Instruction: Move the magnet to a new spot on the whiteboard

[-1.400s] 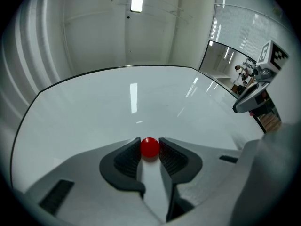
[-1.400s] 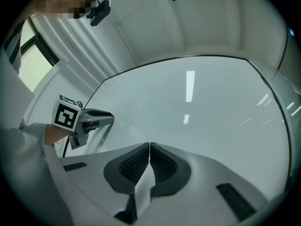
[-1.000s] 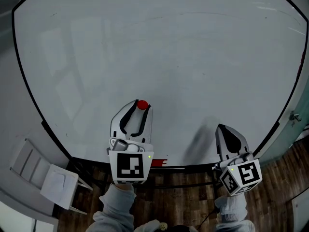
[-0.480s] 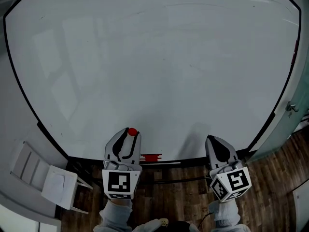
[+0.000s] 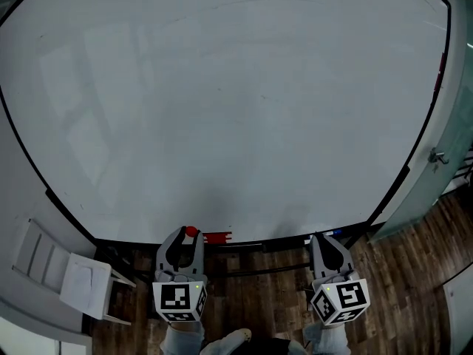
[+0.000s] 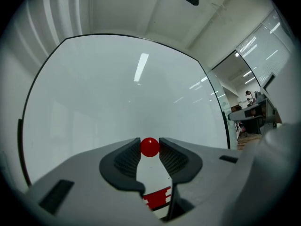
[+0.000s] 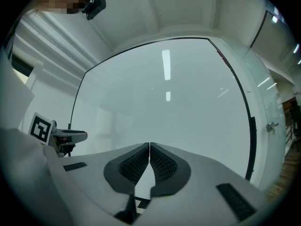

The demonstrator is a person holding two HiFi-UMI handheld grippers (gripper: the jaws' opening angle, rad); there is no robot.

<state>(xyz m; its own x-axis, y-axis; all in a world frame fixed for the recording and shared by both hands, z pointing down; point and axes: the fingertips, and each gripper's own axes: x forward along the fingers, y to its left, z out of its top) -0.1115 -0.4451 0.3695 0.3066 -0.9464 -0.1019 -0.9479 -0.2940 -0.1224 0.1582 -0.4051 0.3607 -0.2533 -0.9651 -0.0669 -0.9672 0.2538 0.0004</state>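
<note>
The whiteboard (image 5: 236, 109) is a broad, smooth, glossy sheet in a thin black frame, and long ceiling lights are mirrored on it. At the far left a white slatted stand (image 5: 63, 268) sits on the floor (image 5: 421, 272), which is made of dark wood planks.

The left hand-held gripper (image 5: 186, 234) has matte grey moulded jaws. Their dark pads are ribbed in a fine grid, and a cube of black-and-white square markers sits at its rear. The right hand-held gripper (image 5: 319, 237) is built the same way. Past it, a glass door (image 5: 452, 124) with a small metal handle stands beside the board's right edge.

A red-and-white block (image 5: 216, 237) lies on the rail under the board, just right of the left jaws' tips. The two grippers are well apart, both low against the board's bottom edge. The right one is clenched, pad against pad, with nothing in it.

The magnet (image 6: 150, 147) is a small, round, shiny red knob. The left jaws grasp it at their very tips, one pad on each side, down by the bottom frame. From these angles we cannot say whether it touches the board's surface.
</note>
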